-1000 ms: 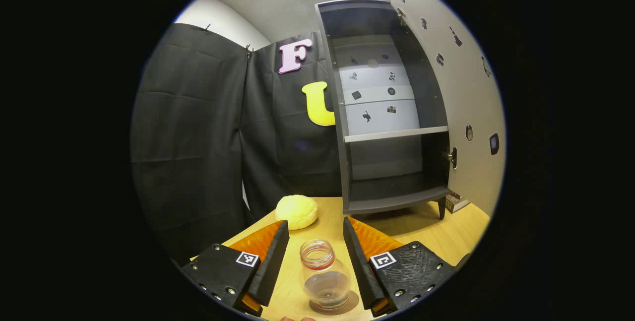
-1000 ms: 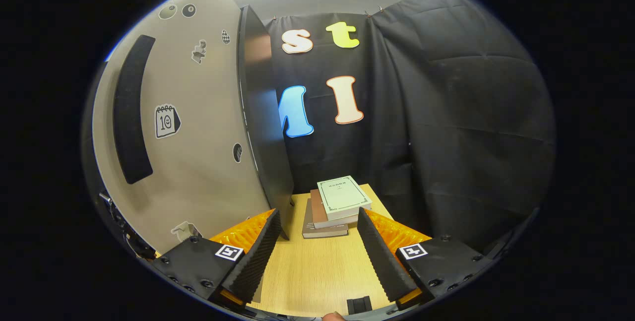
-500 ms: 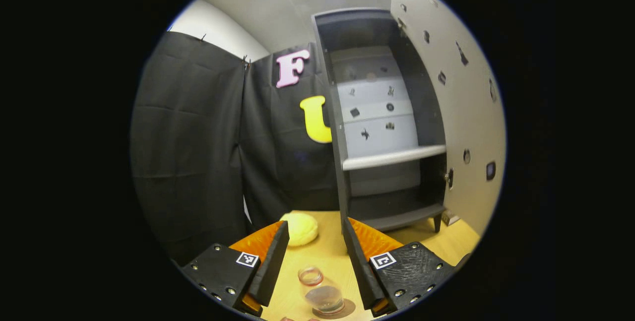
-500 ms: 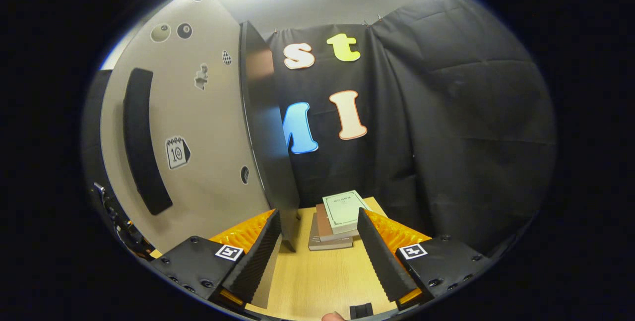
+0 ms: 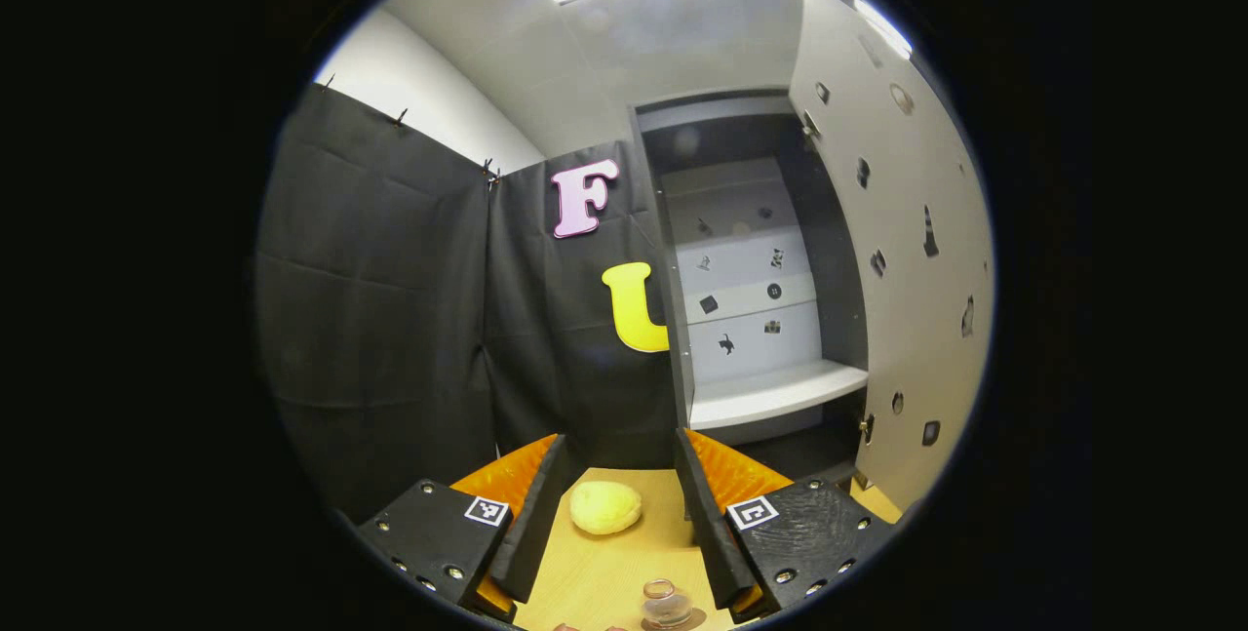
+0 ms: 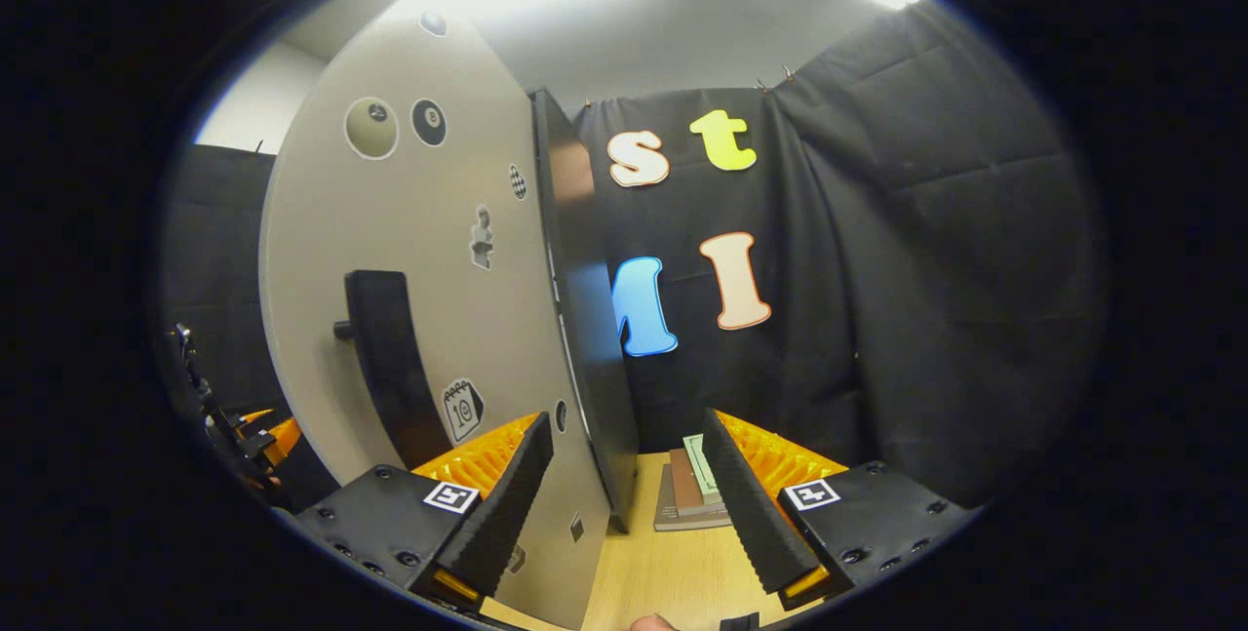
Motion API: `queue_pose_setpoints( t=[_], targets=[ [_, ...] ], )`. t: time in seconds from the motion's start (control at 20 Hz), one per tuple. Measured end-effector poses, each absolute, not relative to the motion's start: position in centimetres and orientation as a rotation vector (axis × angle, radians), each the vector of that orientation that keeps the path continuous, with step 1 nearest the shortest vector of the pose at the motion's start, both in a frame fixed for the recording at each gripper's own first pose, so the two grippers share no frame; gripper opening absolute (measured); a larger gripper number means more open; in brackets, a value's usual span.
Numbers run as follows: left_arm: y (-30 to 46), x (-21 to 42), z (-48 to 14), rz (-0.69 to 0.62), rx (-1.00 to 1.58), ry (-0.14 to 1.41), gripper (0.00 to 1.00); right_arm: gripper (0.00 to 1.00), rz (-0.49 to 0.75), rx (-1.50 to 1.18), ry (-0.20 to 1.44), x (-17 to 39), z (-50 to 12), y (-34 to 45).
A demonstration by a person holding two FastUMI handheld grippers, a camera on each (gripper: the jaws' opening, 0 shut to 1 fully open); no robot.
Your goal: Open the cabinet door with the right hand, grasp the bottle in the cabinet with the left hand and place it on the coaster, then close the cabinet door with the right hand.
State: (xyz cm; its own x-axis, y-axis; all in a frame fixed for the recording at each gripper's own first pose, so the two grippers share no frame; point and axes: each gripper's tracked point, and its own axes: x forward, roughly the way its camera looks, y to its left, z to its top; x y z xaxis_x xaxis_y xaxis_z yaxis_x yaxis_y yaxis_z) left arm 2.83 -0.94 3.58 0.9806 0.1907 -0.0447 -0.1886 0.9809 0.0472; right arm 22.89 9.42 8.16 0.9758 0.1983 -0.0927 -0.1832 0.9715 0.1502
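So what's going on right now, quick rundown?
Both grippers open, left and right, jaws empty. Bottle standing on coaster. Cabinet door open, handle ahead of right gripper; nothing blocking.

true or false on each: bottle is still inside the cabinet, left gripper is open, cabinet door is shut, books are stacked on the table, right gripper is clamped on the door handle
1. The bottle is inside the cabinet. False: it stands on the coaster on the table.
2. The left gripper is open. True.
3. The cabinet door is shut. False: it stands open.
4. Books are stacked on the table. True.
5. The right gripper is clamped on the door handle. False: it is open and off the handle.
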Motion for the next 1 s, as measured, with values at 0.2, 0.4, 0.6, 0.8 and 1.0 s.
queue_pose_setpoints(
  t=[0.2,0.4,0.6,0.8,1.0],
  targets=[
    [2.1,3.3,3.1,0.174,0.022,0.067,0.64,0.96,0.113,0.106,0.112,22.4,8.6,9.5],
    [4.9,4.7,1.8,0.152,0.007,0.082,0.64,0.96,0.066,0.113,0.121,21.6,8.6,10.9],
    [7.2,5.2,0.5,0.124,-0.001,0.102,0.64,0.95,0.077,0.104,0.12,20.9,8.8,14.4],
    [9.0,5.4,-0.3,0.1,-0.022,0.108,0.64,0.95,0.106,0.086,0.119,20.9,8.9,18.3],
    [10.8,5.6,-1.4,0.092,-0.009,0.124,0.64,0.95,0.123,0.067,0.118,21.3,8.9,21.4]
  ],
)
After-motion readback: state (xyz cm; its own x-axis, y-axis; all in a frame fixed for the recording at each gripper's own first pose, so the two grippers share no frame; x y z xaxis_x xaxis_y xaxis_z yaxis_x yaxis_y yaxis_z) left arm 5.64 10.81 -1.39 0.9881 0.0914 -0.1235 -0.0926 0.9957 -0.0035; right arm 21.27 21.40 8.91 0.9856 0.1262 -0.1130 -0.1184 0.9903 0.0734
